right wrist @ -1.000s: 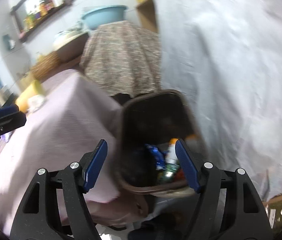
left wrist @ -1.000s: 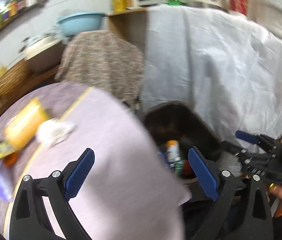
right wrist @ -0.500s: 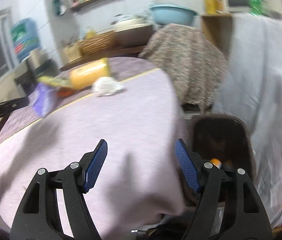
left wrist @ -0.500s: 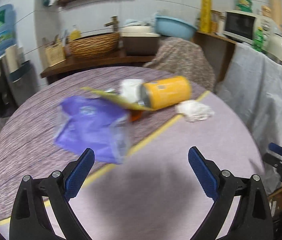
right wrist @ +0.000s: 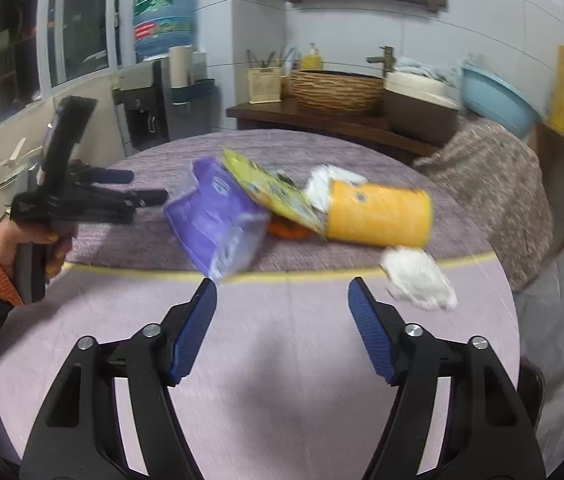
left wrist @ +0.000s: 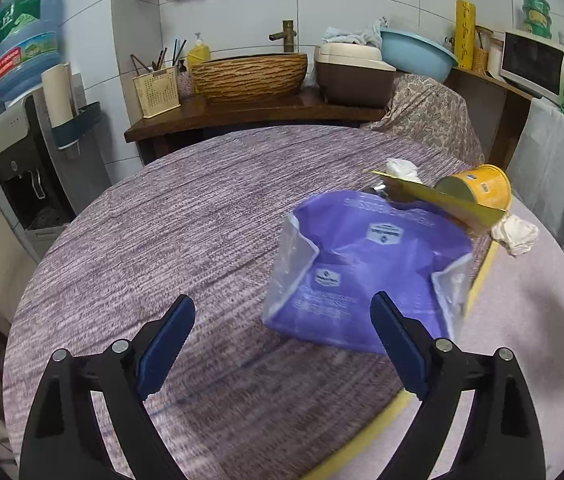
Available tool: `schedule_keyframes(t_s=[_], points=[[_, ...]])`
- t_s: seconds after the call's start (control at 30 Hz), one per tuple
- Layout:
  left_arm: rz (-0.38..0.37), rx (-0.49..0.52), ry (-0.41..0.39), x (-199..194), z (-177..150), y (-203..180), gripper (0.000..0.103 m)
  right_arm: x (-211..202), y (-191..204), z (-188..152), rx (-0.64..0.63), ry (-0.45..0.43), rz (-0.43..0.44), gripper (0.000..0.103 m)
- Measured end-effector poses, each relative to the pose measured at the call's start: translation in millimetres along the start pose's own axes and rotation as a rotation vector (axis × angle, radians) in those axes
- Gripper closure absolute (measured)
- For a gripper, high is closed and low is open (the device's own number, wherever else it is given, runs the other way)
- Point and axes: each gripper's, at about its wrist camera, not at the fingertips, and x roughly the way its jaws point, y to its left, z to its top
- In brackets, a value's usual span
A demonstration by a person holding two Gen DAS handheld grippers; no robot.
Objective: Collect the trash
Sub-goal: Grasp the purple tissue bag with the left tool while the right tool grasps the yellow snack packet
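Observation:
A heap of trash lies on the round table: a purple plastic bag (left wrist: 366, 268), a yellow flat wrapper (left wrist: 438, 196), a yellow can on its side (left wrist: 478, 188) and crumpled white tissues (left wrist: 516, 234). My left gripper (left wrist: 282, 340) is open and empty, just short of the purple bag. In the right wrist view the purple bag (right wrist: 218, 216), the yellow wrapper (right wrist: 274, 192), the yellow can (right wrist: 378, 216), a tissue (right wrist: 418, 280) and something orange (right wrist: 288, 230) lie ahead. My right gripper (right wrist: 282, 328) is open and empty above the table. The left gripper (right wrist: 114, 196) shows there, to the bag's left.
The table wears a purple cloth (left wrist: 162, 248) with a yellow stripe (right wrist: 130, 272). Behind it stands a wooden counter (left wrist: 250, 112) with a wicker basin (left wrist: 250, 76) and a brown box. A water dispenser (left wrist: 22, 120) stands at left, a cloth-covered object (left wrist: 434, 116) at right.
Both grippers have swung left, away from the dark bin with trash beside the table, and now face the trash heap on the table. Both stay open and empty.

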Motion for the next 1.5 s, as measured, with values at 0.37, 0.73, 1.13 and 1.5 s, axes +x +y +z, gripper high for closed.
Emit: schedule_keyframes(t_s=[0.37, 0.73, 1.13, 1.5], points=[[-0.069, -0.03, 0.047, 31.8, 6.9, 17.8, 0.021, 76.0, 39.2, 61.7, -0.171, 0.018, -0.079, 0.077], [-0.129, -0.011, 0.117, 53.4, 3.5, 12.8, 0.078, 44.1, 21.1, 53.7, -0.093, -0.038, -0.089, 0.098], [-0.124, -0.018, 0.046, 2.7, -20.5, 13.7, 0.094, -26.4, 7.3, 32.3, -0.001, -0.104, 0.006, 0.098], [-0.147, -0.057, 0.005, -66.4, -56.4, -7.6, 0.094, -89.6, -34.2, -3.5, 0.189, -0.134, 0.11, 0.098]])
